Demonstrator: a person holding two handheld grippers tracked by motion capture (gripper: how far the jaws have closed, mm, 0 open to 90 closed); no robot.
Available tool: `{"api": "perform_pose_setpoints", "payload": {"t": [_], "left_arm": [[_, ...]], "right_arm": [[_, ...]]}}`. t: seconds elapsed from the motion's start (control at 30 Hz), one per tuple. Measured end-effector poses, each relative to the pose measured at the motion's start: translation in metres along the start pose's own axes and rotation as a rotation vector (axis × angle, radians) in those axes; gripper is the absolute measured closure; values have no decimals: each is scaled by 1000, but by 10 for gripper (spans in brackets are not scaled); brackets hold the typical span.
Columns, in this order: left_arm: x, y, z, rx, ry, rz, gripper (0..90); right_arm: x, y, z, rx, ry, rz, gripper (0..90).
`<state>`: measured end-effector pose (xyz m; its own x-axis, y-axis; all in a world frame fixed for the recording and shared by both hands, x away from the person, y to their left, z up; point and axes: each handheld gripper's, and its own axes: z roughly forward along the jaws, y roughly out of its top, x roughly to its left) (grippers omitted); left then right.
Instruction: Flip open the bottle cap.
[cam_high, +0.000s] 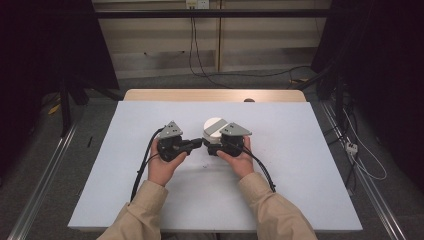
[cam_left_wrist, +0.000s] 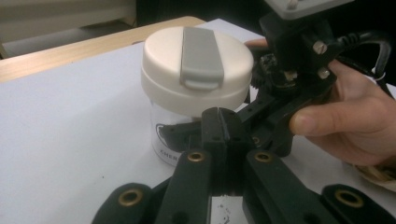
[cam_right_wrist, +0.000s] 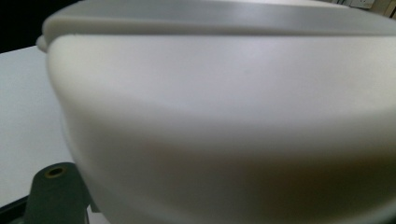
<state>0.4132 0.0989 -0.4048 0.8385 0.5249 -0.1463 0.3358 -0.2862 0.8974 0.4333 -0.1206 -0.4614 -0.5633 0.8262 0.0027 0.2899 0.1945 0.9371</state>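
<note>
A clear jar (cam_left_wrist: 166, 140) with a cream lid (cam_high: 214, 125) and a grey strap (cam_left_wrist: 201, 56) across the lid stands upright at the middle of the white board (cam_high: 300, 175). My right gripper (cam_high: 214, 144) comes at it from the right, its jaws around the glass body under the lid, shut on it. In the right gripper view the lid (cam_right_wrist: 224, 116) looms very close. My left gripper (cam_high: 199, 143) points at the jar from the left. Its jaws (cam_left_wrist: 219, 126) are pressed together just short of the glass, with nothing between them.
The white board lies on a wooden table (cam_high: 215, 95). Cables (cam_high: 195, 55) run over the floor behind it, and a power strip (cam_high: 351, 146) lies to the right. Metal rails (cam_high: 45, 180) flank the table. Both forearms come in from the near edge.
</note>
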Motion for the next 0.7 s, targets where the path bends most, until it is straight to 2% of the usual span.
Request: {"api": "perform_pose_setpoints", "payload": {"t": [0.3,0.57,0.7], "left_arm": [[2,2,6,12,11,2,900],[3,9,12,34,25,21,900],[4,8,14,47,38,13,900]], "right_arm": [[0,0,0,3,-1,-1,188],[0,0,0,3,-1,-1,188],[0,0,0,3,-1,-1,188]]}}
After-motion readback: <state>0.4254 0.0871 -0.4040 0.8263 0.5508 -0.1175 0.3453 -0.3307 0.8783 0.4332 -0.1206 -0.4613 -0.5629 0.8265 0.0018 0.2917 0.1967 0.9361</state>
